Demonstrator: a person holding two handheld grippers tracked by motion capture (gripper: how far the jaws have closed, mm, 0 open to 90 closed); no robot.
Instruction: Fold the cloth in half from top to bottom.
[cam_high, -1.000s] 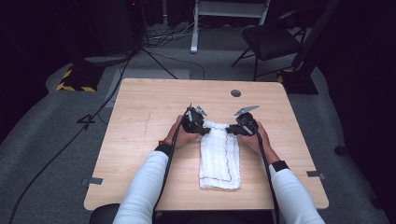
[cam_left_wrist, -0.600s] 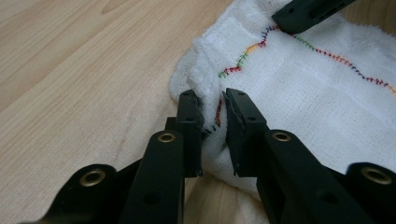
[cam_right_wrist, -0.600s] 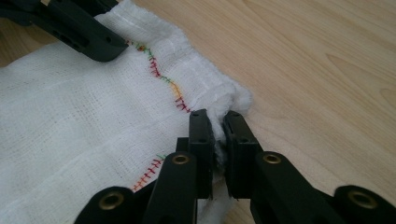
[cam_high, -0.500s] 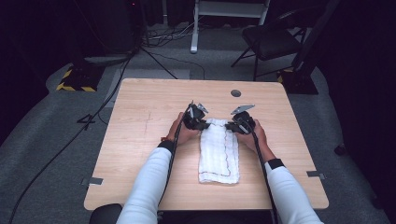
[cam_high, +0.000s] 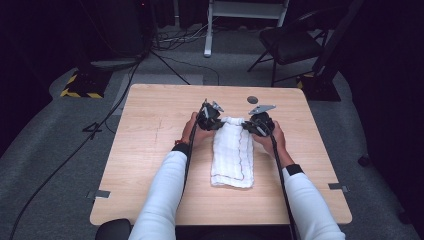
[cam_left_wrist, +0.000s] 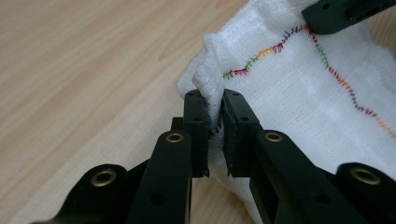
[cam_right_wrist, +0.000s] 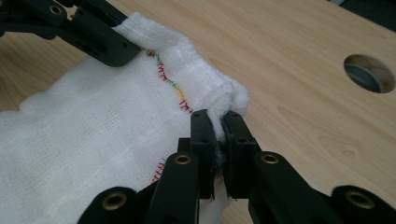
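1. Near edge, high view: your white sleeves come in from the bottom of the frame. The near end of the towel (cam_high: 231, 152) lies flat at frame centre on the table (cam_high: 150, 150), folded into a long narrow strip.
2. Left gripper (cam_left_wrist: 214, 123): jaws pinched shut on the towel's far left corner, with bunched cloth squeezed between the pads. In the high view this gripper sits just left of centre.
3. Right gripper (cam_right_wrist: 218, 135): jaws likewise clamped on the far right corner, cloth puckered above the tips.
4. Progress, judged: lengthwise folds look done and both far corners are secured. What looks left is to bring the far end over toward the near end, then release.
5. Materials: the towel is a loose-weave white gauze, soft and layered, with a wavy multicolour stitch line (cam_right_wrist: 170, 81) near its hem. The table is pale wood-grain laminate, smooth.
6. Far: a round cable hole (cam_right_wrist: 369, 72) at the upper right of the right gripper view.
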